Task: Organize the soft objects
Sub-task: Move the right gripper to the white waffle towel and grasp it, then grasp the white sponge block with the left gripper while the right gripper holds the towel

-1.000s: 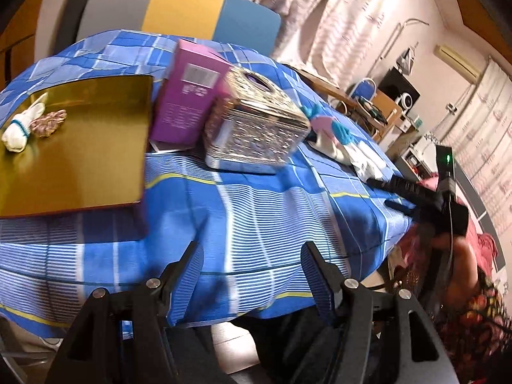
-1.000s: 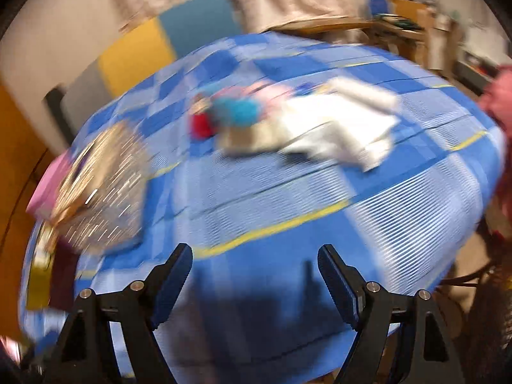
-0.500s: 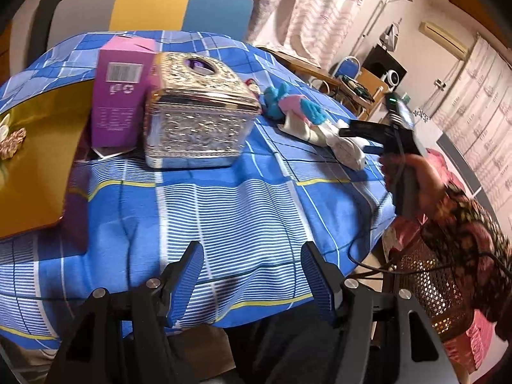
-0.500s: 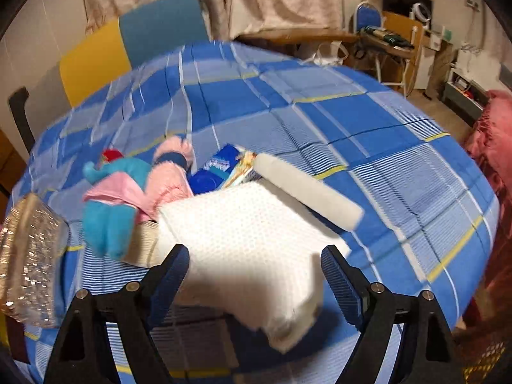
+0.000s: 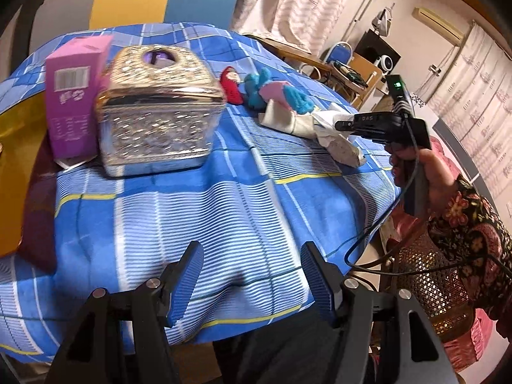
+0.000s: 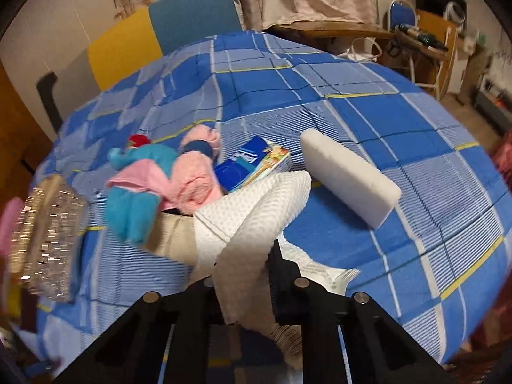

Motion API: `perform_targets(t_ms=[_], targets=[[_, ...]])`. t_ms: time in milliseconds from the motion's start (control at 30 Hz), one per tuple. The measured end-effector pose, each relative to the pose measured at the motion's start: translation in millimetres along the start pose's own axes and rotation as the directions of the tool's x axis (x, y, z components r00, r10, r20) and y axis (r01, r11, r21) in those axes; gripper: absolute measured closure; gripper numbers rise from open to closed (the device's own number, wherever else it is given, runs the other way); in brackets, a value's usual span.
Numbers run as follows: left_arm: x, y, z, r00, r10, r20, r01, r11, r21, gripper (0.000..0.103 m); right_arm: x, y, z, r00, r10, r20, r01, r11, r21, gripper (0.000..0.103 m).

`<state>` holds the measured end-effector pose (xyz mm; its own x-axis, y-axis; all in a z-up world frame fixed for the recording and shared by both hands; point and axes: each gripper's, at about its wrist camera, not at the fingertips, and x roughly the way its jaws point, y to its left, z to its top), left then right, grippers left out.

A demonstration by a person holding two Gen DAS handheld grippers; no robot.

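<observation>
White waffle-textured cloth (image 6: 256,224) folds up into a limp, creased ridge between the jaws of the right gripper (image 6: 248,275), which are clamped on it near the front edge of the table (image 6: 368,112) with its blue checked tablecloth. The cloth's surface is dimpled in a fine grid, and its lower layers spread flat beneath the raised fold. Just behind it lies a pile of soft things: a pink fluffy towel (image 6: 195,176), a turquoise and pink plush toy (image 6: 137,192) and a beige cloth (image 6: 172,236) underneath. A blue tissue packet (image 6: 246,163) and a white foam block (image 6: 348,179) rest beside the pile. From the left wrist view, the left gripper (image 5: 252,275) hangs with jaws spread apart and nothing between them, facing a silvery ornate box (image 5: 156,108) and a pink carton (image 5: 73,96).
</observation>
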<state>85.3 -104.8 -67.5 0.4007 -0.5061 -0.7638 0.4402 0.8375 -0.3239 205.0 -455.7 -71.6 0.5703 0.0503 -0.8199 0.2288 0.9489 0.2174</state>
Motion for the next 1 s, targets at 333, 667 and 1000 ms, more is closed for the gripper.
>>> perform_targets(t_ms=[333, 667, 1000], targets=[[33, -37, 27, 0.998, -0.054, -0.035, 0.055, 0.998, 0.043, 0.039, -47, -36, -5, 0.992, 0.092, 0.089, -0.096, 0.994, 0.042, 0.092], [83, -103, 92, 0.99, -0.13, -0.049, 0.133, 0.989, 0.063, 0.038, -63, -94, 0, 0.976, 0.011, 0.217, -0.057, 0.976, 0.211, 0.092], [201, -163, 191, 0.955, -0.226, -0.193, 0.193, 0.966, -0.173, 0.031, -88, -117, 7, 0.942, -0.114, 0.317, 0.022, 0.96, 0.281, 0.092]])
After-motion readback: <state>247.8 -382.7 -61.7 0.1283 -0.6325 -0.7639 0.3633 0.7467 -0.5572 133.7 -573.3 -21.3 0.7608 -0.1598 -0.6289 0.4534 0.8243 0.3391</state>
